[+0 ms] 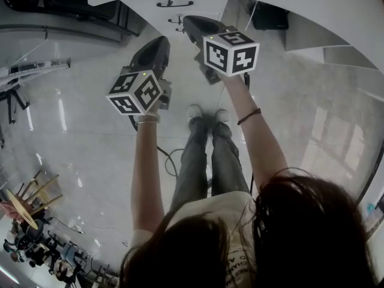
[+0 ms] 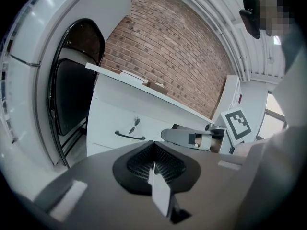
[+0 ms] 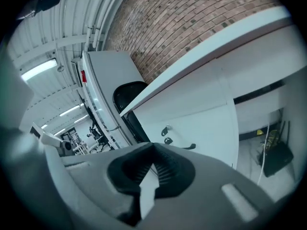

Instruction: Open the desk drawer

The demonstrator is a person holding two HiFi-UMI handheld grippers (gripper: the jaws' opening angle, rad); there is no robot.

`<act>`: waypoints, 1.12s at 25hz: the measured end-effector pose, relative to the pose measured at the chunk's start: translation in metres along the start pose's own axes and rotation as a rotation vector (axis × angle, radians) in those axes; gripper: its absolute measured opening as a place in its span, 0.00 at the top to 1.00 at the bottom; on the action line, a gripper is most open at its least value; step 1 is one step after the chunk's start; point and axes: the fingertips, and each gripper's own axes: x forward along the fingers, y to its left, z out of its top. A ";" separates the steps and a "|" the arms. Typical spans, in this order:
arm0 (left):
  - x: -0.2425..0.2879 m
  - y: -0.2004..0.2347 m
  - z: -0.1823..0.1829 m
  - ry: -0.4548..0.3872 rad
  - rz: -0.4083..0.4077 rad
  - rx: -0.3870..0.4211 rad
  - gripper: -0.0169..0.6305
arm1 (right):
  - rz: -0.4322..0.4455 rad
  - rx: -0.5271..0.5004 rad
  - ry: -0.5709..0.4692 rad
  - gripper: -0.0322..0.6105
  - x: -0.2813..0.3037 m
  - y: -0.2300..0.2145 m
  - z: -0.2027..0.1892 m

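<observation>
The white desk (image 1: 312, 5) stands ahead of me, and its drawer fronts sit flush. Two dark bar handles show in the head view, one (image 1: 174, 3) farther and one (image 1: 176, 21) nearer. In the left gripper view a drawer handle (image 2: 129, 136) sits below a small lock (image 2: 136, 121). My left gripper (image 1: 157, 41) hangs short of the drawers, its jaws together and empty. My right gripper (image 1: 191, 21) is closer to the nearer handle, jaws also together and empty. The right gripper view shows a handle (image 3: 185, 146) just beyond the jaw tips (image 3: 153, 147).
A black folding chair (image 2: 72, 95) leans left of the drawer unit. A black box with cables (image 3: 276, 157) lies under the desk to the right. A brick wall (image 2: 172, 47) rises behind. Cables (image 1: 171, 158) trail on the glossy floor by the person's feet.
</observation>
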 end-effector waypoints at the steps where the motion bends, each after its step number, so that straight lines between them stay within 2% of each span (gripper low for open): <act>1: 0.001 0.001 -0.003 0.000 -0.001 0.000 0.98 | -0.001 0.016 -0.011 0.95 0.000 -0.002 -0.001; 11: 0.024 0.032 -0.017 -0.023 -0.003 0.000 0.98 | 0.017 0.173 -0.087 0.95 0.034 -0.024 -0.016; 14: 0.031 0.040 -0.023 -0.027 -0.001 0.000 0.97 | 0.007 0.188 -0.095 0.95 0.041 -0.032 -0.021; 22: 0.051 0.056 -0.031 -0.034 -0.007 0.003 0.97 | -0.023 0.318 -0.127 0.94 0.060 -0.057 -0.037; 23: 0.053 0.057 -0.031 -0.035 -0.008 0.006 0.98 | -0.028 0.334 -0.134 0.91 0.062 -0.060 -0.038; 28: 0.062 0.064 -0.031 -0.042 -0.007 0.023 0.98 | -0.040 0.417 -0.166 0.87 0.070 -0.071 -0.044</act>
